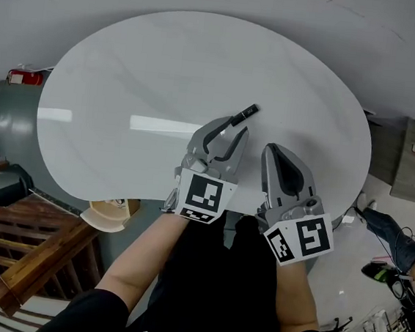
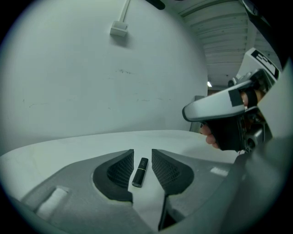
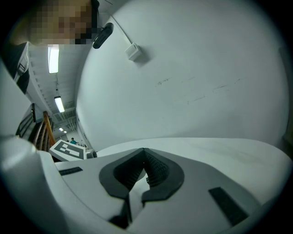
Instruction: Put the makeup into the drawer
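Left hand-held gripper point(image 2: 142, 152): released, jaws apart, pads clear of the tube.
Makeup: black lipstick tube point(image 2: 140, 172) flat on the white surface point(image 1: 128, 79), nearer its near edge.
Left gripper view only: tube between the jaws, gap each side.
Head view: tube end pokes past the tips.
Right hand-held gripper point(image 3: 144, 151): clenched, empty.

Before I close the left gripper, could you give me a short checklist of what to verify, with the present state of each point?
1. Black makeup tube lies between the left gripper's pads: ok.
2. Left jaws stand apart, with a gap to the tube on each side: ok.
3. Tube lies flat on the white table, lengthwise along the jaws: ok.
4. Right gripper shut, empty and away from the tube: ok.
5. Drawer located: not ok, no view shows one.
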Available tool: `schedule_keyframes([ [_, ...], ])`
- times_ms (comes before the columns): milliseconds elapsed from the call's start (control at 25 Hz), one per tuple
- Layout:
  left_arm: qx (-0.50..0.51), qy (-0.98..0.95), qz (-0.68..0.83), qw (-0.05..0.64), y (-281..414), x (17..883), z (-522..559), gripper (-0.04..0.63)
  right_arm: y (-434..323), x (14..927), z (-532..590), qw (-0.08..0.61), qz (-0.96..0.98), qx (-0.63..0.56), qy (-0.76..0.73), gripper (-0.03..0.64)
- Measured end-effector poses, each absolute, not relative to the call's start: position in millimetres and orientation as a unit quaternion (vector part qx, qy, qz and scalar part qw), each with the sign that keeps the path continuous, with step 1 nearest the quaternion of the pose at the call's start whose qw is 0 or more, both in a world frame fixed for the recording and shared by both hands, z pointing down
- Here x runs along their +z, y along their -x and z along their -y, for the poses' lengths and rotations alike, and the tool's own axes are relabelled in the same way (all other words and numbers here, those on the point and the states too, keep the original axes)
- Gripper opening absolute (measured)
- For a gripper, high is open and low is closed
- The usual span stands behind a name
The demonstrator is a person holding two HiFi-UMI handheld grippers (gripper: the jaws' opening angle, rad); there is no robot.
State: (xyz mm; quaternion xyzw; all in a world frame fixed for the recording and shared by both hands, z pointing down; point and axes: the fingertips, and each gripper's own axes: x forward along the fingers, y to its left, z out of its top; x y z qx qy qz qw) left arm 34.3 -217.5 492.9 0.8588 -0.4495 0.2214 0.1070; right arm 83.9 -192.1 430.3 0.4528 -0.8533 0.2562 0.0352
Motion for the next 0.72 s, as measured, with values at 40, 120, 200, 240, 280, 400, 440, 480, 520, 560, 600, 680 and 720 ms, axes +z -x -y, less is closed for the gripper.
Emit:
schedule_keyframes([
  [40, 0.224, -0.859, 0.448, 0.107, -34, 497, 218, 0.111, -83, 433, 192, 0.035, 0.853, 0.257, -0.453, 0.015],
  [120, 0.230, -0.859, 0.444, 0.108, -33, 507, 221, 0.124, -82, 437, 193, 0.036, 0.852, 0.259, -0.453, 0.015],
  [200, 0.236, -0.860, 0.440, 0.109, -33, 516, 224, 0.132, -82, 440, 195, 0.036, 0.851, 0.260, -0.454, 0.015],
  [240, 0.240, -0.860, 0.438, 0.110, -33, 520, 224, 0.135, -83, 442, 195, 0.036, 0.851, 0.261, -0.455, 0.015],
  [280, 0.244, -0.859, 0.436, 0.110, -32, 525, 225, 0.138, -83, 444, 195, 0.037, 0.851, 0.261, -0.455, 0.015],
  [400, 0.256, -0.859, 0.430, 0.110, -32, 536, 227, 0.141, -83, 449, 195, 0.038, 0.849, 0.263, -0.456, 0.015],
  [440, 0.260, -0.858, 0.429, 0.111, -32, 539, 227, 0.141, -84, 450, 195, 0.039, 0.849, 0.263, -0.457, 0.015],
  [480, 0.263, -0.858, 0.427, 0.112, -33, 541, 227, 0.141, -84, 450, 195, 0.039, 0.848, 0.263, -0.457, 0.015],
  [520, 0.267, -0.857, 0.426, 0.114, -33, 543, 227, 0.141, -84, 450, 195, 0.039, 0.848, 0.263, -0.458, 0.015],
  [560, 0.270, -0.856, 0.425, 0.116, -33, 545, 228, 0.140, -84, 450, 196, 0.039, 0.848, 0.263, -0.459, 0.015],
  [600, 0.273, -0.855, 0.425, 0.118, -33, 547, 229, 0.140, -85, 450, 196, 0.040, 0.847, 0.263, -0.459, 0.015],
  [680, 0.279, -0.854, 0.423, 0.119, -34, 551, 230, 0.141, -85, 451, 197, 0.040, 0.847, 0.264, -0.460, 0.015],
  [720, 0.283, -0.854, 0.421, 0.118, -34, 553, 231, 0.140, -86, 452, 198, 0.040, 0.847, 0.264, -0.460, 0.015],
])
